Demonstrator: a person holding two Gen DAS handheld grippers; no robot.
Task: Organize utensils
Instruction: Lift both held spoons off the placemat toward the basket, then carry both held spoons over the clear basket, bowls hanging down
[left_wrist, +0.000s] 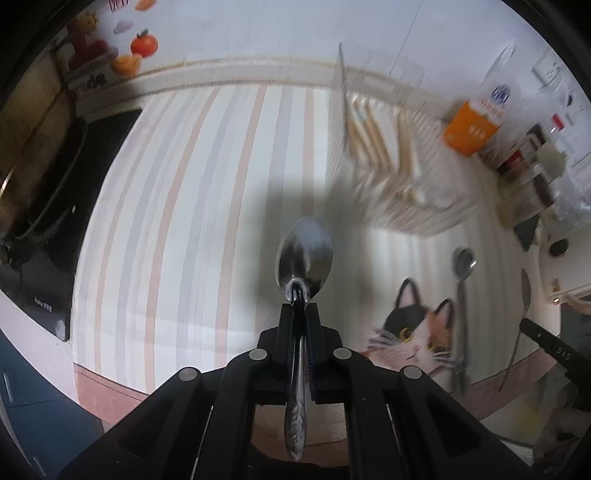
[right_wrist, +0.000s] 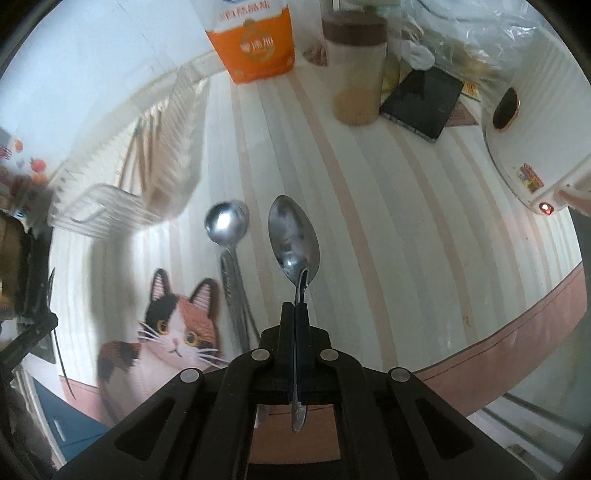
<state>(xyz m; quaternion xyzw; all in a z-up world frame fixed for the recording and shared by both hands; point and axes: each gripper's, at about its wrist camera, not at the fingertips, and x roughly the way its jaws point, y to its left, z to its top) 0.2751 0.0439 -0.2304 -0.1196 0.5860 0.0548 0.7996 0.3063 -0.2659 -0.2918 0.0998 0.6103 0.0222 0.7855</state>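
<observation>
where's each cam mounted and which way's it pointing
Left wrist: on the left gripper, looking along its fingers over the striped mat toward the utensil tray; gripper clamps an oval spoon.
Right wrist: on the right gripper, facing the orange carton; clamps a second oval spoon.
Shared: round spoon, cat print, tray.

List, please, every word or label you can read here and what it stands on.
"零添加": on the front of the orange carton.
Too blurred to read: the carton's upper line, the white print on the black cooktop, the sticker on the white cooker.
</observation>
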